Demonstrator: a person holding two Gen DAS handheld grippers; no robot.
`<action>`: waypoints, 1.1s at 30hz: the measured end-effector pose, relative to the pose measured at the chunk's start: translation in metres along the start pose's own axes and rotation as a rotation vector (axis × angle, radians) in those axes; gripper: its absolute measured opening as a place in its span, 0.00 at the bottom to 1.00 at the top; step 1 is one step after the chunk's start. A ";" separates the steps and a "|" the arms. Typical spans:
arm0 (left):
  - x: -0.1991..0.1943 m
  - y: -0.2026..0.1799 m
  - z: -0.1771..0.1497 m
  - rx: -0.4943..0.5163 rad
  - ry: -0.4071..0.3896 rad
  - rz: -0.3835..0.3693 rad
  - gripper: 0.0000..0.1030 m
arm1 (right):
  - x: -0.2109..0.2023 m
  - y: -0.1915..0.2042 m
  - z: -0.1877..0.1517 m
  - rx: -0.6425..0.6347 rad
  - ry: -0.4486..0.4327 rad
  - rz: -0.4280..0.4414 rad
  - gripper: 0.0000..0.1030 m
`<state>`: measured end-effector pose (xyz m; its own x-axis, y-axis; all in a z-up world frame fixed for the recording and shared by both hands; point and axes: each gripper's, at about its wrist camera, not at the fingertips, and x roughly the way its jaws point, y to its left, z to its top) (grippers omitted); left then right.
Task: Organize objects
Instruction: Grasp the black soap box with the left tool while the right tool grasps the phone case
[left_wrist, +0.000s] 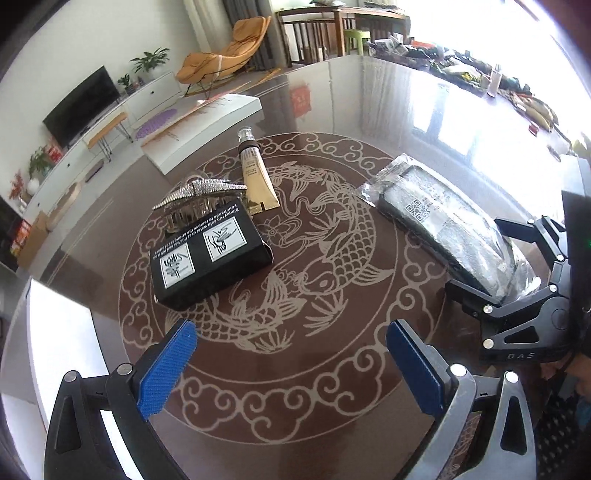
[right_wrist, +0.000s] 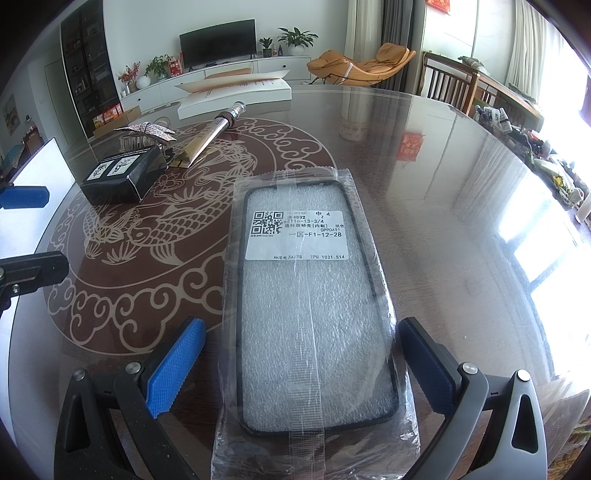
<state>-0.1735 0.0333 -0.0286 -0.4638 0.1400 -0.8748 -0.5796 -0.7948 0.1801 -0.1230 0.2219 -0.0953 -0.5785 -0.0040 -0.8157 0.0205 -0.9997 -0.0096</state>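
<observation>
A phone case (right_wrist: 314, 314) sealed in a clear bag with a white QR label lies flat on the glass table (right_wrist: 443, 184). My right gripper (right_wrist: 301, 332) stands open, its blue pads (right_wrist: 177, 362) on either side of the bag's near end. In the left wrist view the same phone case (left_wrist: 436, 218) lies at the right, with the right gripper (left_wrist: 474, 254) straddling it. My left gripper (left_wrist: 291, 365) is open over the koi pattern, holding nothing. Ahead of it sit a black box (left_wrist: 210, 254), a sparkly hair clip (left_wrist: 199, 192) resting on the box's far end, and a gold tube (left_wrist: 256, 177).
A white book (left_wrist: 207, 125) lies at the table's far left edge. The table's far right rim carries clutter (left_wrist: 517, 92). Seen from the right wrist, the left gripper (right_wrist: 29, 234) enters at the left edge, near the black box (right_wrist: 125, 177), hair clip (right_wrist: 146, 131) and tube (right_wrist: 210, 136).
</observation>
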 end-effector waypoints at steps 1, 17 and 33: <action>0.004 0.004 0.006 0.034 -0.005 0.011 1.00 | 0.000 0.000 0.000 0.000 0.000 0.000 1.00; 0.075 0.051 0.052 0.051 0.008 -0.007 1.00 | 0.000 0.000 0.000 -0.001 0.000 0.001 1.00; 0.051 0.011 0.020 -0.116 0.009 -0.062 0.56 | 0.000 -0.001 0.000 -0.002 0.000 0.002 1.00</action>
<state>-0.2168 0.0433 -0.0627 -0.4236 0.1859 -0.8866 -0.5255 -0.8476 0.0733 -0.1230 0.2226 -0.0957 -0.5788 -0.0058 -0.8154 0.0228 -0.9997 -0.0091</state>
